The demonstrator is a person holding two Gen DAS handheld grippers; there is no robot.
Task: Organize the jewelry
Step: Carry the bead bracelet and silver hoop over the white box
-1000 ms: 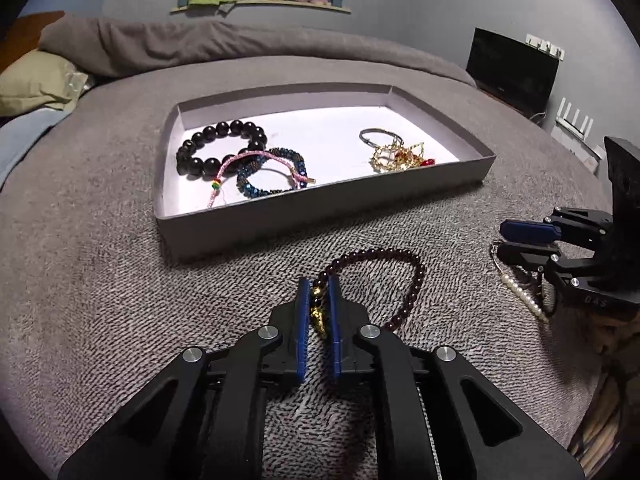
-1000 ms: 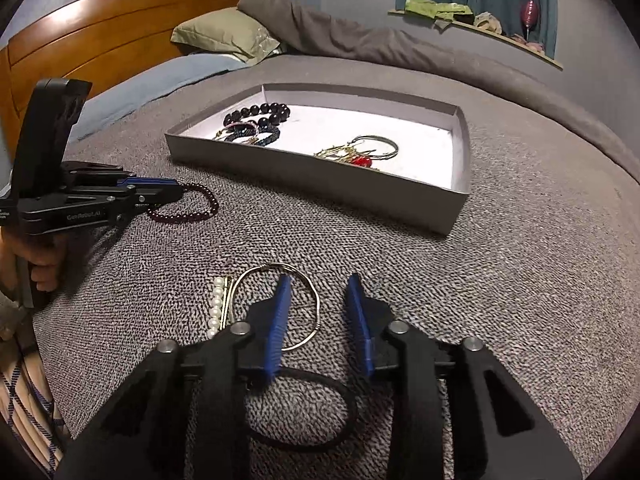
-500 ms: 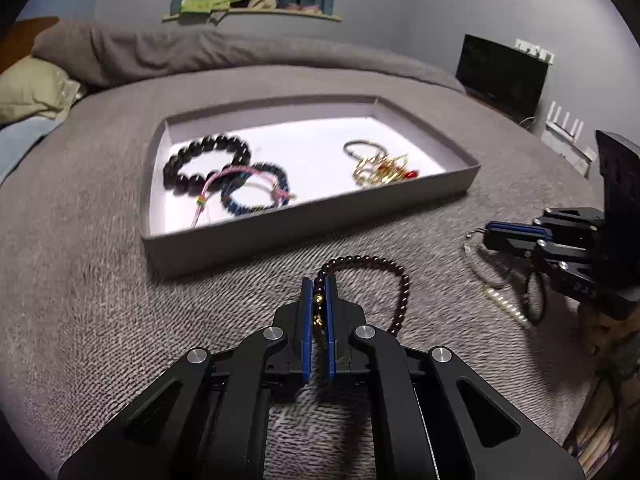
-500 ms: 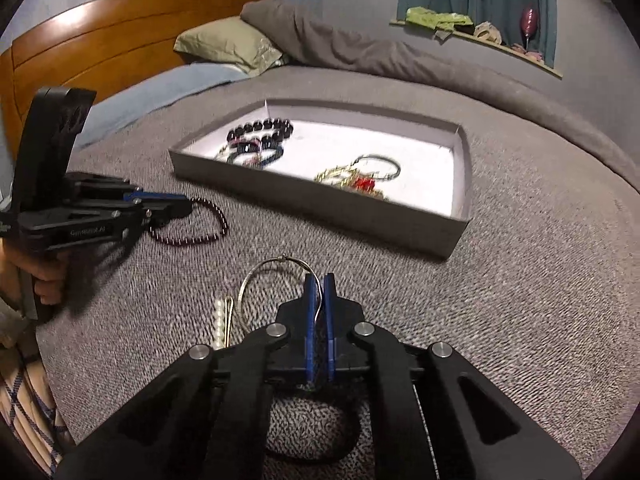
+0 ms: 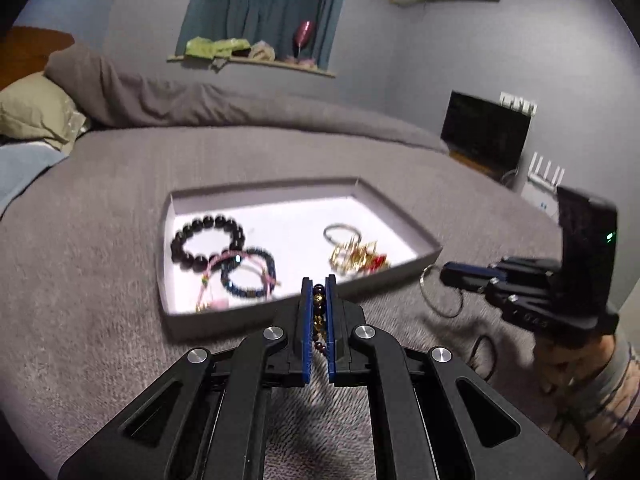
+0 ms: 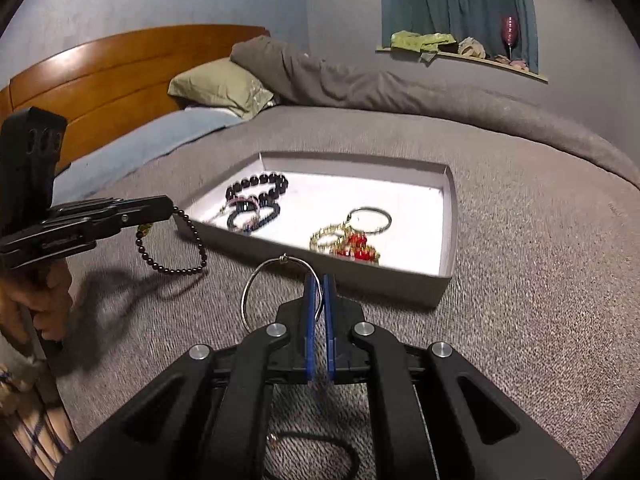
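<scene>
Left gripper (image 5: 319, 300) clenched on the dark bead bracelet (image 6: 176, 248), hanging clear of the blanket (image 6: 520, 280). Right gripper (image 6: 319, 300) clamped on the thin wire bangle (image 6: 276, 280), also lifted. Tray (image 5: 280, 312) at twelve o'clock from both. Best carried over the near wall, lowered onto bare white floor, away from the jewelry already there, before letting go. Black loop (image 6: 320, 456) at six o'clock left for later.

bracelets (image 5: 208, 240) in tray (image 5: 280, 312), tray on bed (image 5: 80, 280)

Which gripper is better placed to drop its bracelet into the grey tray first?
Left, narrowly: the left gripper, shut on the dark red beaded bracelet, already overlaps the grey tray's near wall in its own view.
</scene>
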